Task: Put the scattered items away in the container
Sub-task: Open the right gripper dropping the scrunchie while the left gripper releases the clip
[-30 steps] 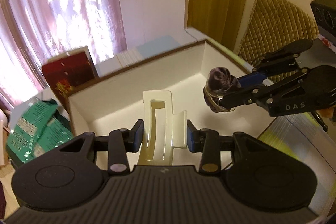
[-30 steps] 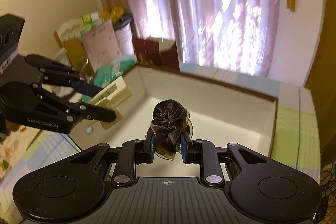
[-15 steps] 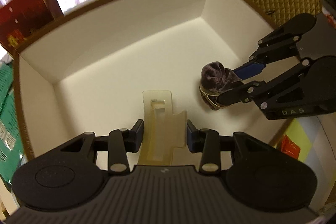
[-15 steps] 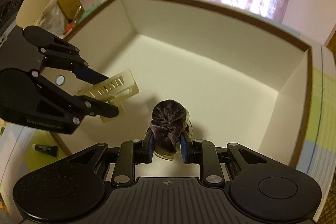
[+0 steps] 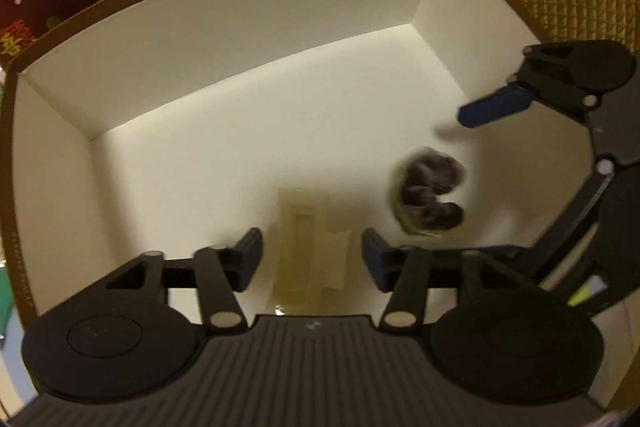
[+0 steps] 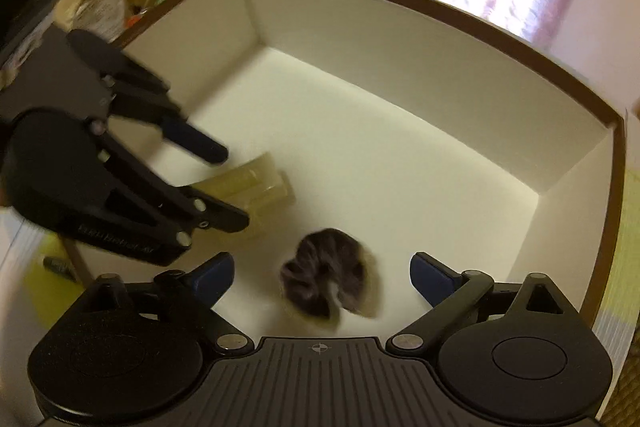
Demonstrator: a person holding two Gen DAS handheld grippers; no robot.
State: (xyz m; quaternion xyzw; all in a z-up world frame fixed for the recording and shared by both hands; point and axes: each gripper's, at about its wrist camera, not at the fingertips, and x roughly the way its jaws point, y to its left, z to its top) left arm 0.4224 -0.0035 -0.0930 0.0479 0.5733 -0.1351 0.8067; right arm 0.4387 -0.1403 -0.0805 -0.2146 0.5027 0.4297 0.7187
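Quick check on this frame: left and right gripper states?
Left gripper: open, holding nothing; the cream hair clip sits loose between its fingers over the box.
Right gripper: open, holding nothing; the dark scrunchie is free, blurred.

I see the box [image 5: 224, 39], white inside with a brown rim, open at the top. On my left side a pale cream plastic clip [image 5: 306, 251] is inside it, lengthwise, blurred, free of the fingers on either side. To its right is a dark purplish velvet scrunchie [image 5: 430, 197], bunched and blurred, apart from the clip. From my right camera the scrunchie [image 6: 330, 281] sits low in the box [image 6: 400, 39], with the clip [image 6: 256, 187] to its left.
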